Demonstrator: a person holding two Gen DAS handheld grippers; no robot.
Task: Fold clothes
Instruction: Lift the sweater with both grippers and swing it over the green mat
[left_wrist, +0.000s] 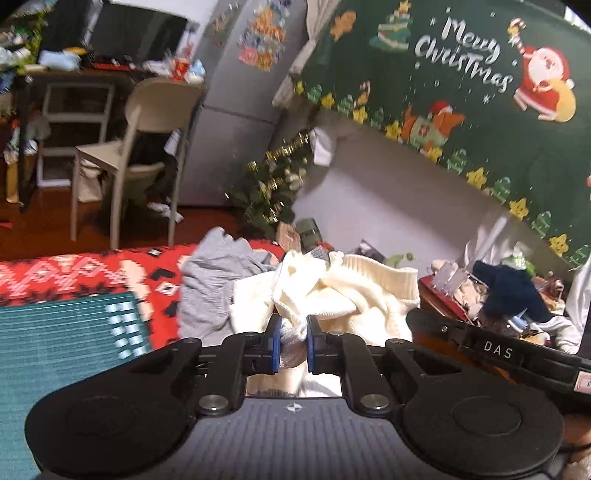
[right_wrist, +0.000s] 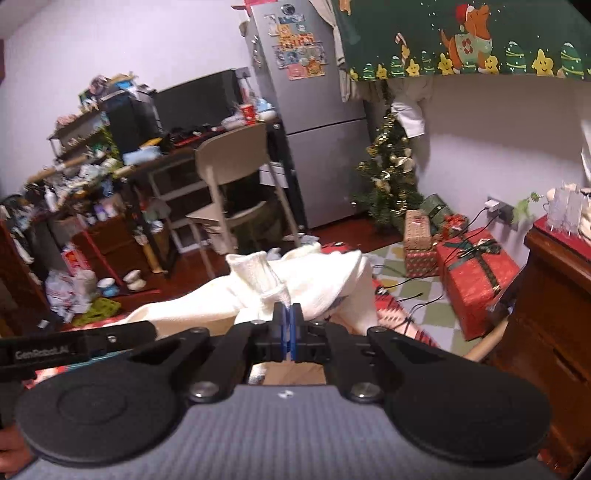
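Note:
A cream knit sweater (left_wrist: 332, 291) lies bunched just ahead of my left gripper (left_wrist: 290, 332), whose blue pads pinch a fold of cream and grey cloth. A grey knit garment (left_wrist: 210, 284) lies crumpled beside it on the left. In the right wrist view the same cream sweater (right_wrist: 306, 280) hangs lifted and stretched in front of my right gripper (right_wrist: 287, 317), which is shut tight on a ribbed edge of it. The other gripper's black arm shows at the right of the left wrist view and at the left of the right wrist view.
A red patterned blanket (left_wrist: 74, 273) and a teal ribbed cloth (left_wrist: 55, 339) cover the surface at left. A beige chair (right_wrist: 236, 184), fridge (right_wrist: 310, 129), small Christmas tree (right_wrist: 391, 177), wrapped gift boxes (right_wrist: 476, 273) and a wooden cabinet (right_wrist: 554, 295) stand around.

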